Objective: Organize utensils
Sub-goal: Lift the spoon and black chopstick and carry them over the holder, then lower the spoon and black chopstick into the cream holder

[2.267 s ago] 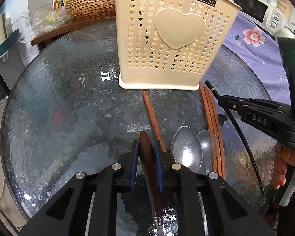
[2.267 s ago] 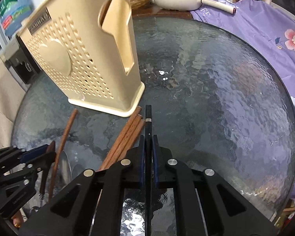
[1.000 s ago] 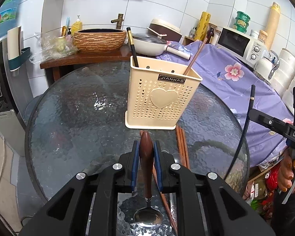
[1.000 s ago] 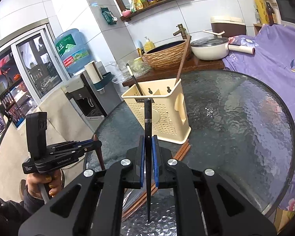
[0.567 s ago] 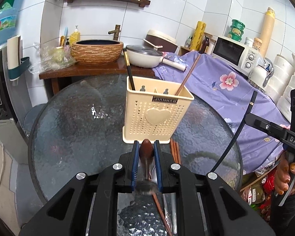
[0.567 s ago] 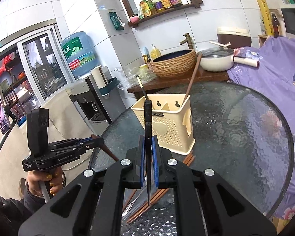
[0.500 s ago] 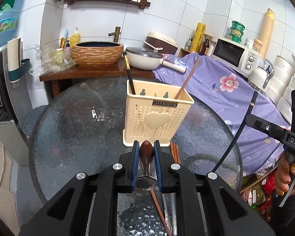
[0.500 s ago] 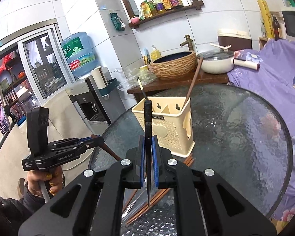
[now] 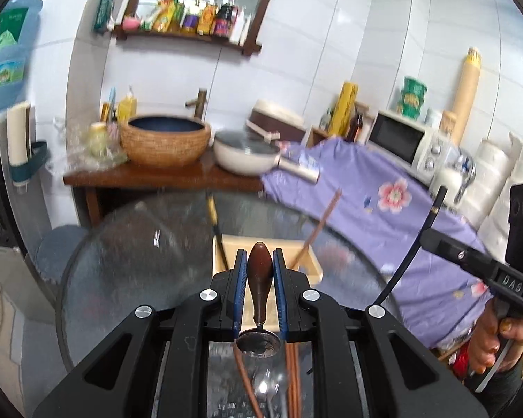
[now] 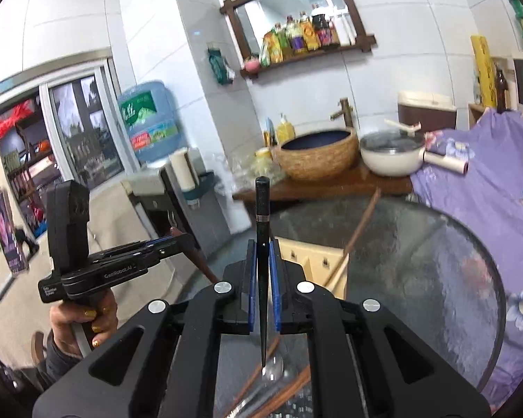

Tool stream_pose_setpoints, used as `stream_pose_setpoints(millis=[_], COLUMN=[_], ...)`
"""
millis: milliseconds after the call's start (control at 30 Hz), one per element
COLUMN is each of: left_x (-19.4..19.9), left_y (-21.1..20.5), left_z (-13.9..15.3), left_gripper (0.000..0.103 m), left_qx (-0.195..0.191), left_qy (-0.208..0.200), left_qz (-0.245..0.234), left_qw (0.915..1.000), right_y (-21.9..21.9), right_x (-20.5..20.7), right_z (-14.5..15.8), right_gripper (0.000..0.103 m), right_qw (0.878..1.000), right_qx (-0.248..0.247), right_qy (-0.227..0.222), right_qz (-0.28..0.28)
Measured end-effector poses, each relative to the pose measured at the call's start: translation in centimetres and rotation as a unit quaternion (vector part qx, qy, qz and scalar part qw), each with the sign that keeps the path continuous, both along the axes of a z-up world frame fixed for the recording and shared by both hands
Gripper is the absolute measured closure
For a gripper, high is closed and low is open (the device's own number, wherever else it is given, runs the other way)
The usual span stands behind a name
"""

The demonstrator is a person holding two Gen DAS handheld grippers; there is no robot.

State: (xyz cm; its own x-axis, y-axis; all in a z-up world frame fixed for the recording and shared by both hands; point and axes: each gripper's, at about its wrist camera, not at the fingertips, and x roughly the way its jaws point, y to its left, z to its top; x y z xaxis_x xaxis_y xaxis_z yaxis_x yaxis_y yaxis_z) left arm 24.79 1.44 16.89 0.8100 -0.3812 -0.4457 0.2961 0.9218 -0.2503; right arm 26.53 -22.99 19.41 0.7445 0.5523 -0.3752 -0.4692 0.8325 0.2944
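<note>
My left gripper (image 9: 259,264) is shut on a spoon with a brown wooden handle (image 9: 259,278), bowl hanging down, high above the glass table (image 9: 129,261). My right gripper (image 10: 262,261) is shut on a black chopstick (image 10: 261,230), held upright with its tip down. The cream utensil holder (image 9: 312,261) stands below and ahead of both grippers, mostly hidden by them; it holds a black chopstick (image 9: 214,223) and a brown chopstick (image 9: 317,230). Brown chopsticks (image 9: 293,376) and a metal spoon (image 9: 266,383) lie on the table beneath. The holder also shows in the right wrist view (image 10: 313,257).
A wooden side table (image 9: 157,176) with a woven basin (image 9: 165,139) and a white pan (image 9: 247,155) stands behind. A purple flowered cloth (image 9: 383,202) covers furniture at the right, with a microwave (image 9: 404,142). A water dispenser (image 10: 150,129) stands at the left.
Both grippers rose higher and tilted up with their utensils. The holder dropped lower in both views and is now largely hidden behind the fingers.
</note>
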Motion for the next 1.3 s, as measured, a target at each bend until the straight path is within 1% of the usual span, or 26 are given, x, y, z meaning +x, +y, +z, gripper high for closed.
stream_pose_setpoints(millis=[100,233,333,467,600,833,900,1033,1100,1300], left_x=[0.9,3.0,4.9,7.3,8.5,9.3,9.4,9.6,9.8,10.1], left_y=[-0.3,-0.6,-0.9,-1.2,-1.3,-2.3,-2.6,-3.0,-3.2,-3.1], left_z=[2.4,4.5,4.9,4.1,2.7,-0.8,-1.7,-3.4,-4.3,-6.6], left_gripper=[0.089,0.089,0.089,0.089,0.089,0.089,0.089,0.089,0.089,0.089], left_qx=[-0.004,-0.012,-0.014,-0.015,-0.019,0.012,0.014,0.031,0.039,0.045], left_qy=[-0.023,-0.037,-0.034,-0.02,-0.01,0.007,0.014,0.023,0.03,0.054], left_qz=[0.01,0.035,0.051,0.068,0.077,0.08,0.076,0.077,0.076,0.072], left_qw=[0.9997,0.9986,0.998,0.9974,0.9968,0.9967,0.9969,0.9963,0.9959,0.9949], right_y=[0.2,0.5,0.7,1.3,1.4,1.9,2.1,2.0,2.0,2.3], right_x=[0.9,2.2,3.3,5.0,6.5,8.0,8.2,8.4,8.6,8.8], right_z=[2.4,4.7,5.5,5.2,3.3,-1.2,-2.4,-4.5,-5.3,-7.2], right_gripper=[0.095,0.095,0.095,0.095,0.095,0.095,0.095,0.095,0.095,0.095], right_qw=[1.0,0.997,0.995,0.992,0.993,0.993,0.993,0.993,0.994,0.994], right_qx=[0.004,0.002,0.002,-0.012,-0.021,-0.043,-0.05,-0.05,-0.052,-0.059], right_qy=[-0.024,-0.064,-0.075,-0.088,-0.072,-0.042,-0.036,-0.019,-0.012,0.003], right_qz=[-0.016,-0.045,-0.059,-0.085,-0.096,-0.103,-0.104,-0.102,-0.1,-0.097])
